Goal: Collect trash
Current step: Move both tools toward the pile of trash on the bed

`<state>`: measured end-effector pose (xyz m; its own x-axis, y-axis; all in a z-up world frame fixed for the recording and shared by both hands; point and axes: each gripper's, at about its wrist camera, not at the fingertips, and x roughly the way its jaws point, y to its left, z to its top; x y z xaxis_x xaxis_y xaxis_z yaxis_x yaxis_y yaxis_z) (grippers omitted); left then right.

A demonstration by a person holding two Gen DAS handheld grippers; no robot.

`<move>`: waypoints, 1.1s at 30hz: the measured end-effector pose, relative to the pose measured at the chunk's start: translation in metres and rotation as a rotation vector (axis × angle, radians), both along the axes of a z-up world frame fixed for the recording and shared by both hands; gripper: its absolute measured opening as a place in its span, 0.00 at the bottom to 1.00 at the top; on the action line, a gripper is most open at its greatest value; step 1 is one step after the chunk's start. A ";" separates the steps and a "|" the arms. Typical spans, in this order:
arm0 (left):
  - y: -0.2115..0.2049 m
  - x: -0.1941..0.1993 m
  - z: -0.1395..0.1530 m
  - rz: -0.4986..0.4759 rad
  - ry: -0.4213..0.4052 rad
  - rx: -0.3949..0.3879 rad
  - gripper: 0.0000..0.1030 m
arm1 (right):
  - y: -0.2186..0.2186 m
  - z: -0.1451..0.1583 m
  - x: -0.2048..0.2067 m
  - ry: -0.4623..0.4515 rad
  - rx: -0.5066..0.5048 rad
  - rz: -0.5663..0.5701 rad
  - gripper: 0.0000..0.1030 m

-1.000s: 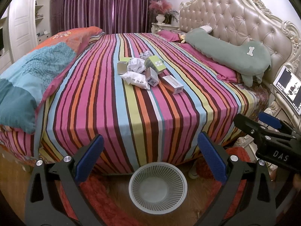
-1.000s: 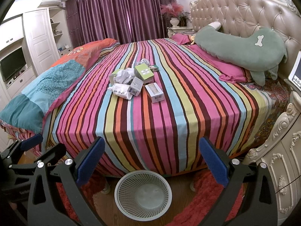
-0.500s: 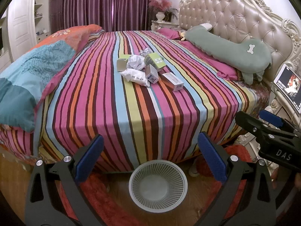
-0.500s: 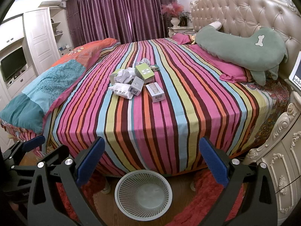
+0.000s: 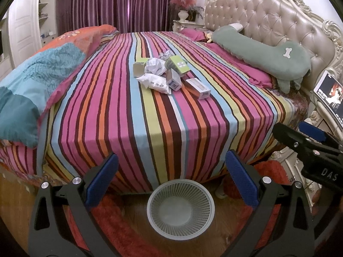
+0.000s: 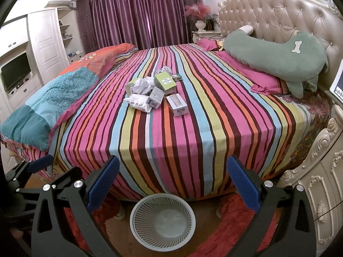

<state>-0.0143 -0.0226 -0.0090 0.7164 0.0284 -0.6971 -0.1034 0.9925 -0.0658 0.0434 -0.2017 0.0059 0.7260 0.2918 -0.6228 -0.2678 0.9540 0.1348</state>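
A heap of trash lies mid-bed on the striped sheet: crumpled white paper (image 5: 155, 66) (image 6: 141, 86), a white plastic packet (image 5: 154, 82) (image 6: 138, 103), a green box (image 5: 177, 64) (image 6: 165, 83), a small white box (image 5: 174, 79) (image 6: 156, 97) and a pink-and-white carton (image 5: 198, 88) (image 6: 177, 104). An empty white mesh basket (image 5: 180, 208) (image 6: 163, 217) stands on the floor at the bed's foot. My left gripper (image 5: 171, 182) and right gripper (image 6: 172, 182) both hang open above the basket, far from the trash, nothing between their blue pads. The right gripper (image 5: 308, 141) shows at the left view's right edge.
A blue-and-orange duvet (image 5: 40, 72) is bunched on the bed's left side. A green plush pillow (image 6: 276, 55) leans on the tufted headboard (image 6: 278, 15). A carved nightstand (image 6: 317, 192) with a lit screen (image 5: 330, 94) stands right. Red rug (image 5: 120, 218) surrounds the basket.
Both views have shifted slightly: the bed and trash sit a little lower and nearer in the left wrist view. Both grippers stay open; nothing on the bed has moved.
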 end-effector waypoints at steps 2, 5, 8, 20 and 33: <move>0.001 0.005 -0.002 0.003 0.010 -0.004 0.94 | 0.000 -0.002 0.001 0.005 0.000 0.001 0.93; 0.002 0.009 -0.006 0.006 0.024 -0.017 0.94 | -0.001 -0.007 0.006 0.016 0.003 0.001 0.93; 0.005 0.016 -0.011 0.009 0.035 -0.021 0.94 | -0.003 -0.011 0.014 0.029 0.010 -0.001 0.93; 0.029 0.047 -0.039 0.055 0.107 -0.060 0.94 | -0.003 -0.038 0.047 0.097 0.005 0.002 0.93; 0.046 0.077 -0.067 0.078 0.172 -0.094 0.94 | 0.003 -0.057 0.073 0.111 -0.005 0.040 0.93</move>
